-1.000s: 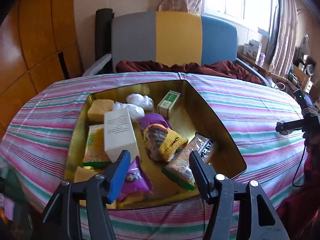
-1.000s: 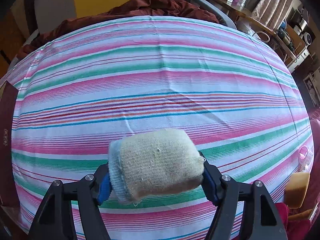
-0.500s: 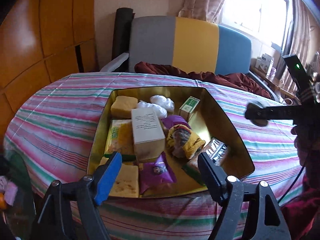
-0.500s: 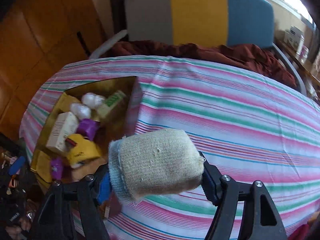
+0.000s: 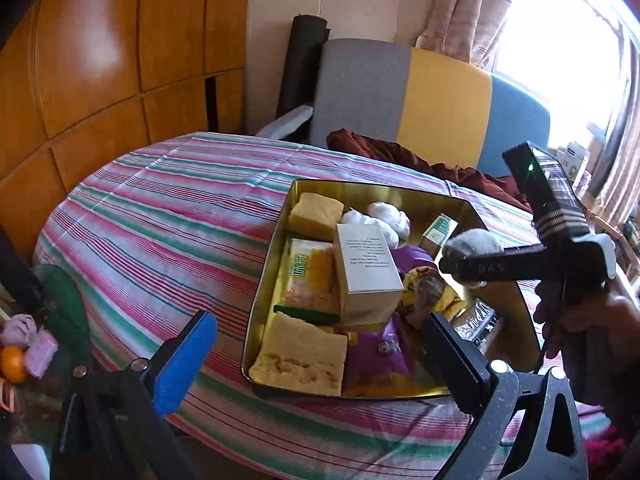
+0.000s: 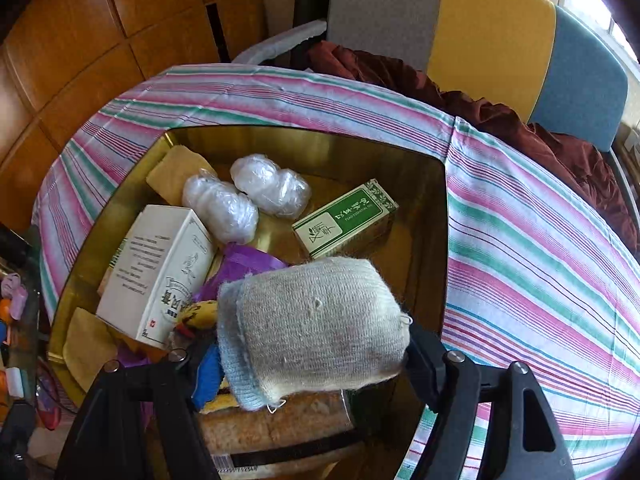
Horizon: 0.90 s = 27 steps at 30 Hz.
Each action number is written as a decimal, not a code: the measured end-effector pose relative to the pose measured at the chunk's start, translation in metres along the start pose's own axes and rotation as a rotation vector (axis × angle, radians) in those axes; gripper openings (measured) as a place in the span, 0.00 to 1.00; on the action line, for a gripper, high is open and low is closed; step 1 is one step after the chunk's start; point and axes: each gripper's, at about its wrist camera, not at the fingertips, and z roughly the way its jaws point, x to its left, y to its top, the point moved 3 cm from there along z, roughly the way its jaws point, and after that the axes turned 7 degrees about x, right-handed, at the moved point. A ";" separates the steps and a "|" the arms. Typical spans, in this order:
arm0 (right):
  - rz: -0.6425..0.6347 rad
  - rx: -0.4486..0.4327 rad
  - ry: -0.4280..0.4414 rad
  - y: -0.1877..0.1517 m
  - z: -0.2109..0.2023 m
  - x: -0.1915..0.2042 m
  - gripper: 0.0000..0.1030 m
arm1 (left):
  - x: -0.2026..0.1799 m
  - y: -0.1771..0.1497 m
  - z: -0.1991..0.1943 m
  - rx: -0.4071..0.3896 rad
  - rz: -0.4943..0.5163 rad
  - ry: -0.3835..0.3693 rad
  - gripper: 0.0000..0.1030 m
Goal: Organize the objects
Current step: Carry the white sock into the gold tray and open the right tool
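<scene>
A gold tray (image 5: pixel 267 280) sits on the striped tablecloth, also in the right wrist view (image 6: pixel 424 216). It holds a white box (image 5: pixel 366 268), yellow sponges (image 5: pixel 302 356), two white wrapped bundles (image 6: pixel 248 192), a green box (image 6: pixel 346 218) and snack packets. My right gripper (image 6: pixel 312 364) is shut on a rolled beige sock (image 6: pixel 316 324) and holds it above the tray's right side; it shows in the left wrist view (image 5: pixel 472 254). My left gripper (image 5: pixel 320 360) is open and empty, near the tray's front edge.
A grey, yellow and blue chair (image 5: pixel 420 100) with a dark red cloth (image 5: pixel 400 152) stands behind the table. Wooden panels (image 5: pixel 100 60) fill the left. Small items, an orange among them (image 5: pixel 12 364), lie low at the left.
My right gripper has swung left with the sock, from over bare tablecloth to above the tray. My left gripper's view has drawn back and to the left of the tray.
</scene>
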 end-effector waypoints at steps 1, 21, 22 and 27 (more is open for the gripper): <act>0.000 0.006 0.000 -0.003 0.001 -0.001 0.75 | 0.000 0.000 -0.001 0.000 0.002 0.006 1.00; 0.095 -0.231 -0.031 -0.111 -0.086 -0.013 0.86 | -0.017 -0.009 -0.022 -0.029 0.024 0.048 1.00; 0.107 -0.247 -0.042 -0.117 -0.090 -0.013 0.86 | -0.018 -0.009 -0.022 -0.030 0.021 0.047 0.99; 0.156 -0.285 -0.058 -0.130 -0.097 -0.015 0.86 | -0.021 -0.011 -0.028 -0.043 0.024 0.048 0.99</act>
